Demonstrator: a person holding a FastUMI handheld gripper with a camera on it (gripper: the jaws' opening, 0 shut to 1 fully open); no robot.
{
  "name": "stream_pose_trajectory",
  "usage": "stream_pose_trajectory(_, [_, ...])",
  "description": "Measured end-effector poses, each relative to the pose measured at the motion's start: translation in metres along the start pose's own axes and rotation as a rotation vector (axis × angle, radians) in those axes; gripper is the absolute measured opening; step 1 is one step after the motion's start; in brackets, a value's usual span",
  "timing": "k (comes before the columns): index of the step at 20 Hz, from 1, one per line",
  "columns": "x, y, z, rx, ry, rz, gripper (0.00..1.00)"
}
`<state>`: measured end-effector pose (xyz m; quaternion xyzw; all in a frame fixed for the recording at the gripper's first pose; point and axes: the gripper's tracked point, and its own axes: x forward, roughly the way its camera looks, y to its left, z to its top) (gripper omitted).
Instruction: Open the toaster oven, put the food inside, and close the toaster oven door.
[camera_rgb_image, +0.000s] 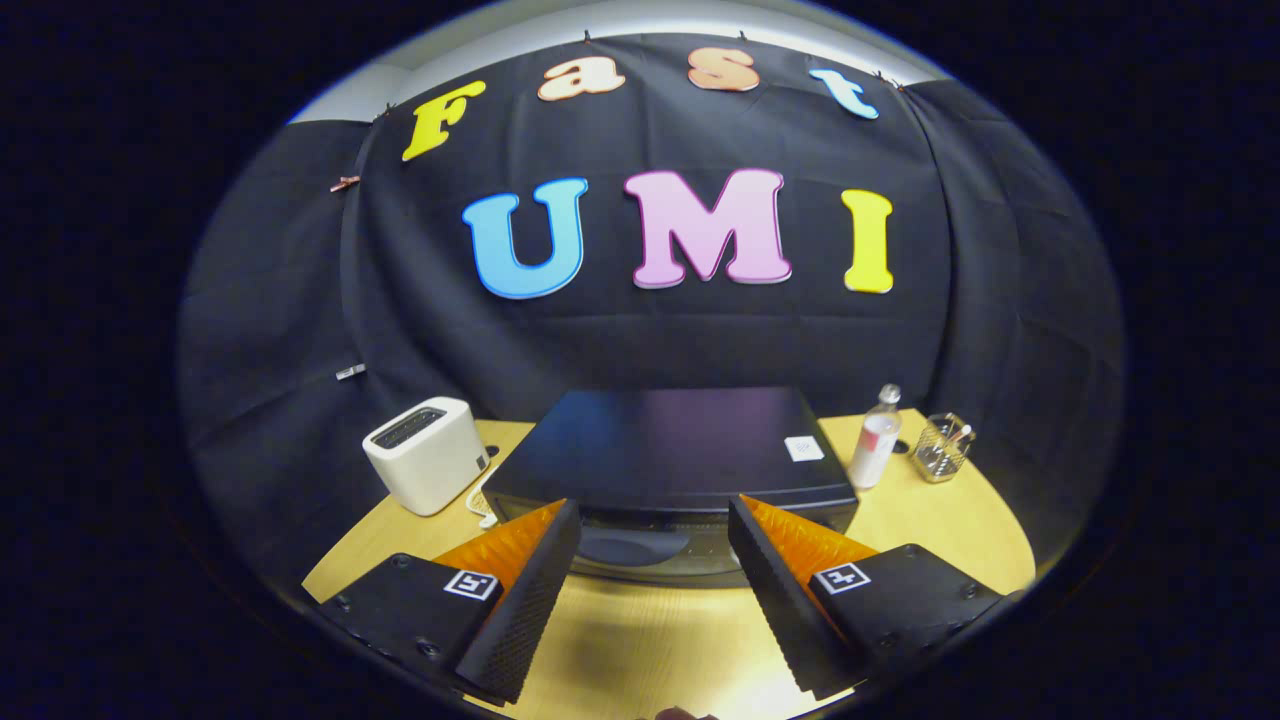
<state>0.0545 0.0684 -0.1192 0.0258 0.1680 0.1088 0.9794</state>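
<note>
The gripper (655, 525) is up above a wooden table (640, 650). Its two fingers (530, 590) are wide apart and hold nothing. Just ahead of the fingers sits the black toaster oven (670, 450), seen from above. Its tips are near the front edge of the oven, one on each side. A white toaster (425, 455) stands to the left of the oven. To the right stand a clear bottle (875, 440) and a wire cup (940, 448).

A white toaster (425, 453), a clear bottle (875, 440) and a wire cup (942, 448) stand on the wooden table (640, 640)
</note>
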Motion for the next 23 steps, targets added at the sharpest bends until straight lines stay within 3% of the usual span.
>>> stream_pose_trajectory(5, [-0.048, -0.053, 0.072, -0.003, -0.16, -0.099, 0.98])
stream_pose_trajectory(9, [-0.081, -0.089, 0.101, -0.028, -0.243, -0.192, 0.97])
stream_pose_trajectory(14, [-0.092, -0.103, 0.112, -0.007, -0.27, -0.228, 0.97])
stream_pose_trajectory(23, [-0.078, -0.091, 0.122, -0.035, -0.272, -0.201, 0.97])
